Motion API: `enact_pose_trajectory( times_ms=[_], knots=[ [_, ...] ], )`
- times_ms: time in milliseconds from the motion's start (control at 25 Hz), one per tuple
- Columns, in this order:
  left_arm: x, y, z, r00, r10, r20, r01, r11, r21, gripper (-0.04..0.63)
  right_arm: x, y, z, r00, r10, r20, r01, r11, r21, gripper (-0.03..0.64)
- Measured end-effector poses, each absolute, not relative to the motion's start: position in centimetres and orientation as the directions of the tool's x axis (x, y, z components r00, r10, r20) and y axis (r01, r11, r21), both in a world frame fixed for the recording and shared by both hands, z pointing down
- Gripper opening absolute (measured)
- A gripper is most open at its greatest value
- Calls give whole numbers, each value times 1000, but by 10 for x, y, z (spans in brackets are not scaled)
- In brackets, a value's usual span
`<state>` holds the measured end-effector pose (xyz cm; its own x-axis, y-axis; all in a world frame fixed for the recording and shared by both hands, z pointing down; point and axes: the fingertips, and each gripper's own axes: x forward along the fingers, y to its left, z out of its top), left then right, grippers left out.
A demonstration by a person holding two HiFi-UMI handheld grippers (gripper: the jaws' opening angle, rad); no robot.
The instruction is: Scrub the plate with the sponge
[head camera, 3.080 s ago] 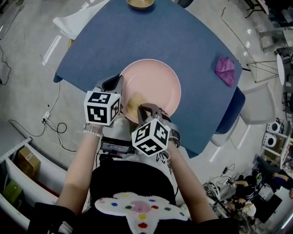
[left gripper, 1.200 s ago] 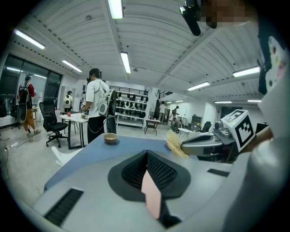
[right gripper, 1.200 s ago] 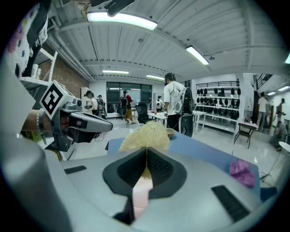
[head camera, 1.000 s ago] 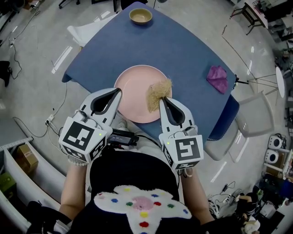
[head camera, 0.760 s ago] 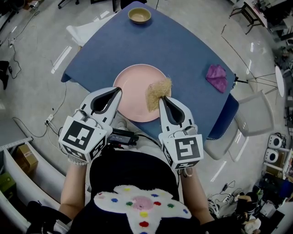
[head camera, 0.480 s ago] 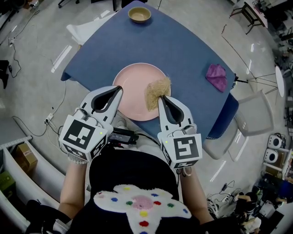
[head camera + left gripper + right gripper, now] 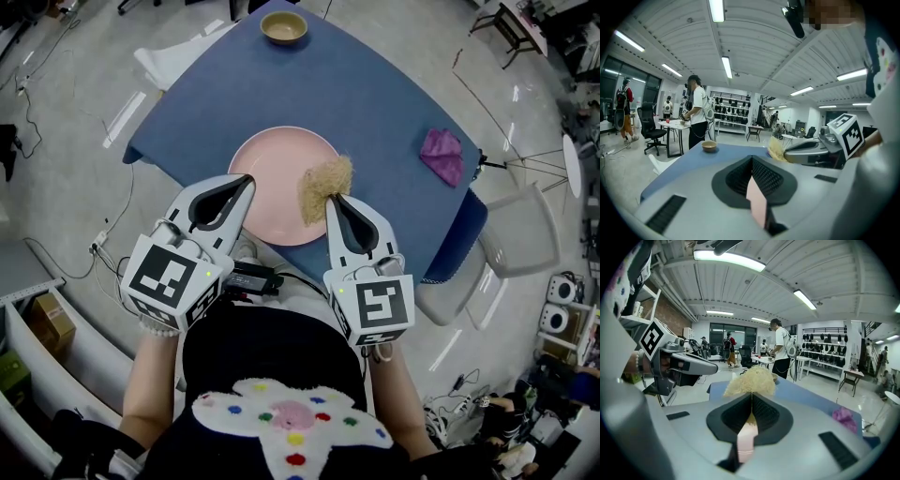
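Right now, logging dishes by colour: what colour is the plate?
Plain pale pink, no pattern; the plate shows best in the head view.

Left gripper (image 7: 752, 158) fingers (image 7: 738, 177) meet at tips, pink plate (image 7: 757, 206) beneath.

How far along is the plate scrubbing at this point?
Done: the sponge is picked up and clamped in the right gripper, held over the right side of the pink plate. In hand: the left gripper looks shut on the plate's near rim, apparently steadying it. Left: I can't tell how much has been scrubbed, since no suds or dirt show anywhere on the plate.
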<state>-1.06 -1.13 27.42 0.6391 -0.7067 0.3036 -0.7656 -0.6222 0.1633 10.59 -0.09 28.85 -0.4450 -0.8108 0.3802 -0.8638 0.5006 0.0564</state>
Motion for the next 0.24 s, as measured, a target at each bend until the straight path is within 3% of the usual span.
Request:
enact_pose_trajectory(
  times_ms=[240],
  knots=[
    [-11, -12, 278, 634, -710, 306, -770, -616, 166, 11, 107, -1, 290, -447, -810, 379, -862, 503, 59, 12]
  ],
)
